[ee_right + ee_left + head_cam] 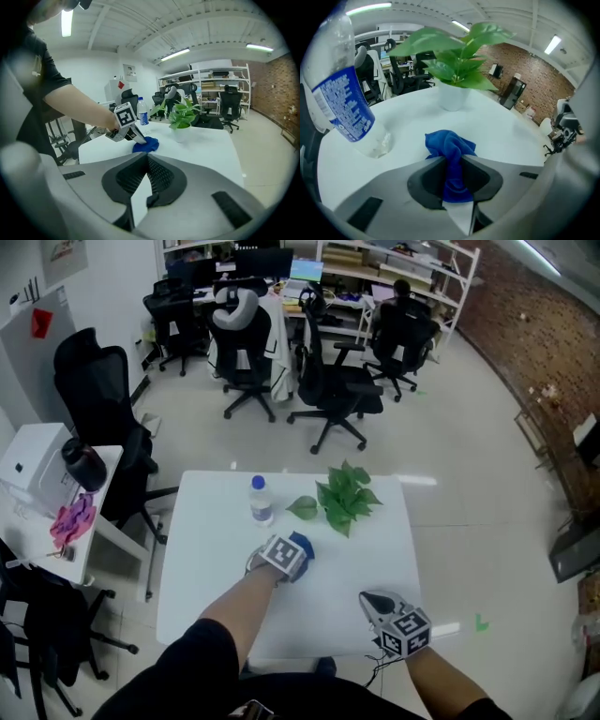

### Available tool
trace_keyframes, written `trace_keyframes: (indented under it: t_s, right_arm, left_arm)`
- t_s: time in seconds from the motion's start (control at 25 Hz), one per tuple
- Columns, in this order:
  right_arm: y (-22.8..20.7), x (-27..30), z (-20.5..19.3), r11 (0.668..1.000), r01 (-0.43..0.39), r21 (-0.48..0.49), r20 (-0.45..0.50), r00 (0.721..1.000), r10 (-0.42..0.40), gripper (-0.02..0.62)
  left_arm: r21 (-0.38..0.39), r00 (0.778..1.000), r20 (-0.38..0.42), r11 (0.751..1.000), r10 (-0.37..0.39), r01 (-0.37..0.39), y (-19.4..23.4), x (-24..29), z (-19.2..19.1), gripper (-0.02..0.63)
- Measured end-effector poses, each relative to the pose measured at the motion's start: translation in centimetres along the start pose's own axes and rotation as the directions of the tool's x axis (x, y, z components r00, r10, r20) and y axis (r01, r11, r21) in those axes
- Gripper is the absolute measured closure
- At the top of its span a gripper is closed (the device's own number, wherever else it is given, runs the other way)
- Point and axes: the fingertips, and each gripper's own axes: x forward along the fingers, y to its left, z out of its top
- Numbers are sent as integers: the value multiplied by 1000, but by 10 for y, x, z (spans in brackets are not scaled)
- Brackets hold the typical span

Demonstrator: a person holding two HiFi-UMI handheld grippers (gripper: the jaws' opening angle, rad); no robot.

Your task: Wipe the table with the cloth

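Observation:
A blue cloth point(303, 545) lies bunched on the white table point(206, 568), a little in front of the bottle. My left gripper point(294, 552) is shut on it. In the left gripper view a fold of the cloth point(452, 161) is pinched between the dark pads, and the rest spills forward onto the tabletop. My right gripper point(367, 599) hovers over the table's front right part, shut with nothing in it. In the right gripper view its pads point(159, 176) meet at the tip, and the left gripper point(127, 125) and the cloth point(146, 145) show beyond them.
A clear water bottle point(262, 500) with a blue cap stands just behind the cloth, close on the left in the left gripper view point(340, 89). A potted green plant point(344, 495) stands at the table's far middle. Office chairs point(333, 381) and a side table point(66, 512) surround the table.

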Motion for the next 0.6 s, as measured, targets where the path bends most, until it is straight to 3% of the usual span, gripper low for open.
trace_keyframes:
  t_s: [0.12,0.4,0.6]
  right_arm:
    - [-3,-6,-7,1000,7,13,-3,1000,-7,578]
    - [6,-4,-18,1000,-7,24,-16,1000,7,578]
    - [14,-3,-17,1000,-11,12,-18,1000,11,578]
  left_arm:
    - [-42,998,2,997,60,-60,12,6,-7,526]
    - [-154,999,-8,987,-37,35,-1,12,-9,526]
    - [-186,997,-57,982,-58,47,0,15,-10,526]
